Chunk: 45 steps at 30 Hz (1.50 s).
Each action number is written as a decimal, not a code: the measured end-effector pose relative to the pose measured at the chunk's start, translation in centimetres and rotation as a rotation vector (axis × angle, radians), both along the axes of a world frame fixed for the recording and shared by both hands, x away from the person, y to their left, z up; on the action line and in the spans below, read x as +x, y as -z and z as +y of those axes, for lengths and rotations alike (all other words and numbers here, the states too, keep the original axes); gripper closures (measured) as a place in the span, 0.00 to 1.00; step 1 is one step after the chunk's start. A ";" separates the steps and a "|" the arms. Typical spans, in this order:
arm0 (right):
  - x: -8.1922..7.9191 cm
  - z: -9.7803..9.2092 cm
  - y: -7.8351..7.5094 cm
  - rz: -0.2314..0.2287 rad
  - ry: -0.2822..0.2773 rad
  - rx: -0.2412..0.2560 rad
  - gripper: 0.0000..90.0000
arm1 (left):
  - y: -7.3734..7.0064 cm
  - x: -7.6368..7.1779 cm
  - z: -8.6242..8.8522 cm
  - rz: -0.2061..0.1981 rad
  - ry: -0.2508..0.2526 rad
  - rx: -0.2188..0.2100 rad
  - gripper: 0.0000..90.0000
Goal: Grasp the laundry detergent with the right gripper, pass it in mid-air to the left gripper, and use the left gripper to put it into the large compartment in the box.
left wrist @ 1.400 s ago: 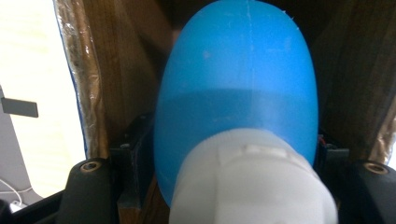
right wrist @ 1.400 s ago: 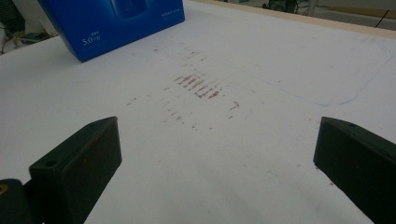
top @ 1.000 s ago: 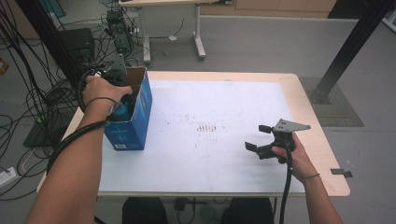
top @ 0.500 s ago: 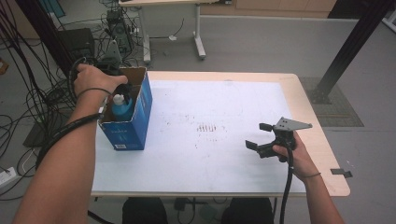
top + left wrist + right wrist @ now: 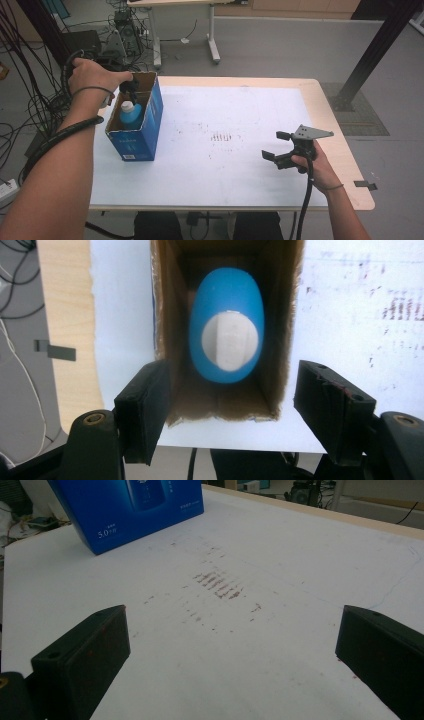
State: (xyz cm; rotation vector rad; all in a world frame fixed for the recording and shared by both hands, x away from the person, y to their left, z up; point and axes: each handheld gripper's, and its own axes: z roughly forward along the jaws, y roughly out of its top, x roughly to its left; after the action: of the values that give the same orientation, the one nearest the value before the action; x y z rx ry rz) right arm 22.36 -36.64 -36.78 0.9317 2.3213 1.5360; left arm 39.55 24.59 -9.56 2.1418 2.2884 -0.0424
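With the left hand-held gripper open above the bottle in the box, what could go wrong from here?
1. The left hand-held gripper has its jaws spread about as wide as the narrow blue box; coming down, a jaw might catch a cardboard wall and tip or shift the box.
2. The blue bottle looks rounded and smooth, so a grip on its body or white cap could slip.

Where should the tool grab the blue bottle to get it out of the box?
Probably by its white cap, coming straight down from above. The blue bottle stands upright deep in the open-topped box, whose cardboard walls block its sides, so only the top is free. The left tool is open right over it.
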 end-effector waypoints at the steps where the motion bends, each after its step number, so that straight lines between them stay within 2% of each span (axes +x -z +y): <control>1: 0.0 0.0 0.0 -0.001 -0.001 0.002 0.01 | -0.3 -0.1 -0.1 -0.007 0.001 0.002 0.34; 9: -0.4 -0.1 -0.3 -0.010 0.003 0.011 0.01 | -2.0 -0.7 -0.8 -0.028 0.018 0.008 0.29; 12: -0.5 -0.2 -0.4 -0.009 0.005 0.008 0.01 | -2.8 -1.3 -1.1 -0.054 0.034 -0.005 0.25; 24: -0.7 -0.3 -0.7 -0.009 0.009 -0.002 0.01 | -3.9 -2.2 -2.7 -0.076 0.110 -0.011 0.12; 27: -0.7 -0.3 -1.0 -0.003 0.012 0.000 0.01 | -3.8 -2.7 -3.4 -0.096 0.156 -0.030 0.11; 28: -0.7 -0.3 -1.1 -0.002 0.012 -0.004 0.01 | -3.8 -2.7 -3.4 -0.096 0.156 -0.030 0.10; 29: -0.7 -0.3 -1.1 -0.003 0.010 -0.008 0.01 | -3.7 -2.8 -4.4 -0.088 0.185 -0.024 0.10; 30: -0.7 -0.2 -1.2 -0.004 0.009 -0.011 0.01 | -3.7 -2.8 -4.4 -0.088 0.185 -0.024 0.10; 35: -0.7 -0.4 -1.6 0.000 0.013 -0.022 0.01 | -3.4 -3.5 -6.6 -0.119 0.257 -0.062 0.10; 37: -0.8 -0.6 -1.8 -0.003 0.015 -0.023 0.01 | -3.4 -3.6 -7.7 -0.111 0.291 -0.050 0.08; 38: -0.8 -0.7 -1.8 -0.003 0.017 -0.022 0.01 | -3.4 -3.8 -8.2 -0.121 0.308 -0.047 0.07; 40: -0.9 -0.9 -2.0 -0.003 0.020 -0.029 0.01 | -3.3 -4.1 -8.7 -0.131 0.339 -0.069 0.07; 41: -0.9 -1.0 -2.0 -0.002 0.021 -0.030 0.01 | -3.2 -4.5 -9.3 -0.146 0.357 -0.063 0.07; 44: -0.9 -1.1 -2.3 0.001 0.019 -0.038 0.01 | -3.0 -5.0 -9.8 -0.168 0.385 -0.079 0.07; 45: -0.8 -1.1 -2.4 0.001 0.018 -0.039 0.01 | -2.4 -5.7 -11.0 -0.185 0.422 -0.077 0.07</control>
State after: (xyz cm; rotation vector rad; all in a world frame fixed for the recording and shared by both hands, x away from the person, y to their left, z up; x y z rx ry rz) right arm 21.52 -37.76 -34.37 0.9413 2.3283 1.4778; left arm 33.81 13.59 -7.20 2.4285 1.6806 0.0622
